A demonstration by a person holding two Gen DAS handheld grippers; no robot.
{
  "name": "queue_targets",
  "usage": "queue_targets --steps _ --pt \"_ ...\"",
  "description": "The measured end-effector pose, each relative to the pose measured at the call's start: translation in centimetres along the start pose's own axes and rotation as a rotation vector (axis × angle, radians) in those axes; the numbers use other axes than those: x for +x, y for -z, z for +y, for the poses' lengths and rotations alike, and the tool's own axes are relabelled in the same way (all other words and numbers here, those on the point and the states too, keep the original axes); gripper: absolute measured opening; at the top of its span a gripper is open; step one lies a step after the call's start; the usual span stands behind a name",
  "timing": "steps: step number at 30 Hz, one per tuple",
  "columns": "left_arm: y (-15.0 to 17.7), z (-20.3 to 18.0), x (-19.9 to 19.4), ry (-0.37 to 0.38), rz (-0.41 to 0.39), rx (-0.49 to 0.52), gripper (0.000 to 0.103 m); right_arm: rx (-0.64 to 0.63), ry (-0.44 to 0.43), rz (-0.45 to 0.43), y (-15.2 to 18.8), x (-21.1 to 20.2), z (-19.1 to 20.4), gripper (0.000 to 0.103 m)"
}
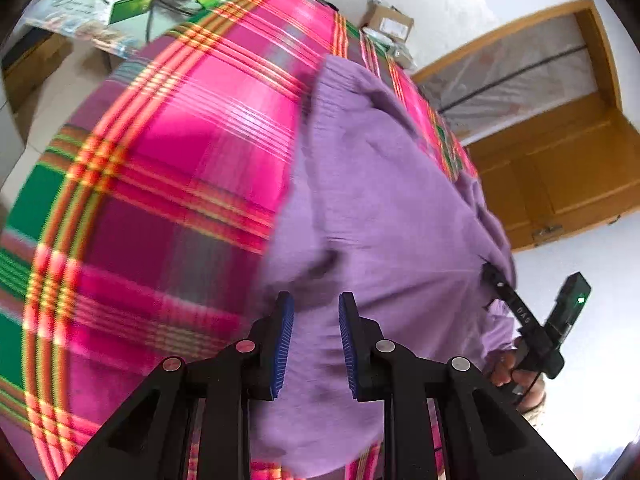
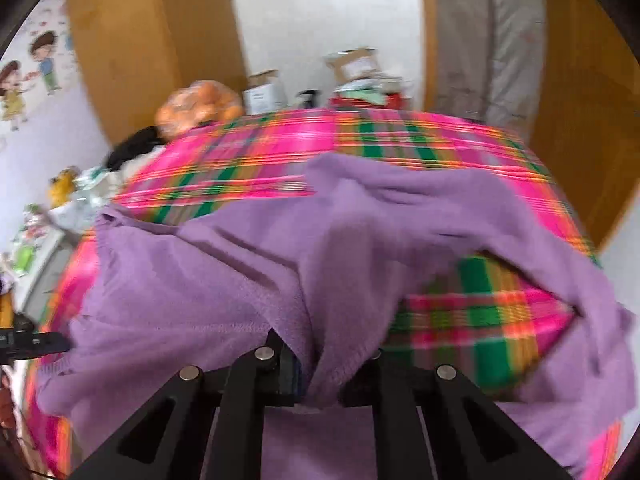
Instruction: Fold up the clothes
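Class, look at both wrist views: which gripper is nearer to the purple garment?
Right. The right gripper is shut on the purple garment, a hemmed edge bunched between its fingers. The left gripper is open, its blue pads apart over the garment, gripping nothing.

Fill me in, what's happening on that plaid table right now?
A person is folding a purple garment spread on the plaid cloth with a handheld gripper in each hand. The right gripper is shut on a hemmed edge of the garment, which bunches up between its fingers. The left gripper is open above the fabric, holding nothing. The garment is rumpled, with no neat fold yet. Both views are motion-blurred.
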State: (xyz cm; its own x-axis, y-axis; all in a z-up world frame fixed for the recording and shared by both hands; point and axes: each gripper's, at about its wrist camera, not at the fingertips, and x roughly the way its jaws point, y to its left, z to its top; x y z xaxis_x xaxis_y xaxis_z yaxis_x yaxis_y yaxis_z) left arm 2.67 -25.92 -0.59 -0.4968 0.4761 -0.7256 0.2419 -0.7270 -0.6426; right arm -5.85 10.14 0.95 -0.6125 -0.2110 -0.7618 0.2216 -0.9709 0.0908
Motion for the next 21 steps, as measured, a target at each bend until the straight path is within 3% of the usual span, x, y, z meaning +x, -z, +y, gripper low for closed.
queue_targets --steps 4,10,16,18,19,21 --pt "0.1 -0.4 0.4 0.001 0.011 0.009 0.024 0.055 0.005 0.052 1.0 0.5 -2.8 0.012" --pt "0.2 -0.9 1.0 0.003 0.026 0.022 0.024 0.005 0.070 0.079 1.3 1.8 -1.8 0.015" --pt "0.8 -0.8 0.6 0.019 0.035 0.026 0.024 -0.058 0.147 0.005 2.2 -2.0 0.0 0.025" --pt "1.2 -0.4 0.1 0.031 0.035 0.023 0.028 -0.054 0.101 -0.045 3.2 -4.4 0.4 0.027" --pt "1.4 -0.2 -0.1 0.037 0.035 0.022 0.037 -0.058 0.065 -0.063 3.8 -5.5 0.7 0.028" --pt "1.9 0.1 -0.6 0.049 0.035 0.020 0.042 -0.090 -0.017 -0.079 5.2 -6.9 1.7 0.032"
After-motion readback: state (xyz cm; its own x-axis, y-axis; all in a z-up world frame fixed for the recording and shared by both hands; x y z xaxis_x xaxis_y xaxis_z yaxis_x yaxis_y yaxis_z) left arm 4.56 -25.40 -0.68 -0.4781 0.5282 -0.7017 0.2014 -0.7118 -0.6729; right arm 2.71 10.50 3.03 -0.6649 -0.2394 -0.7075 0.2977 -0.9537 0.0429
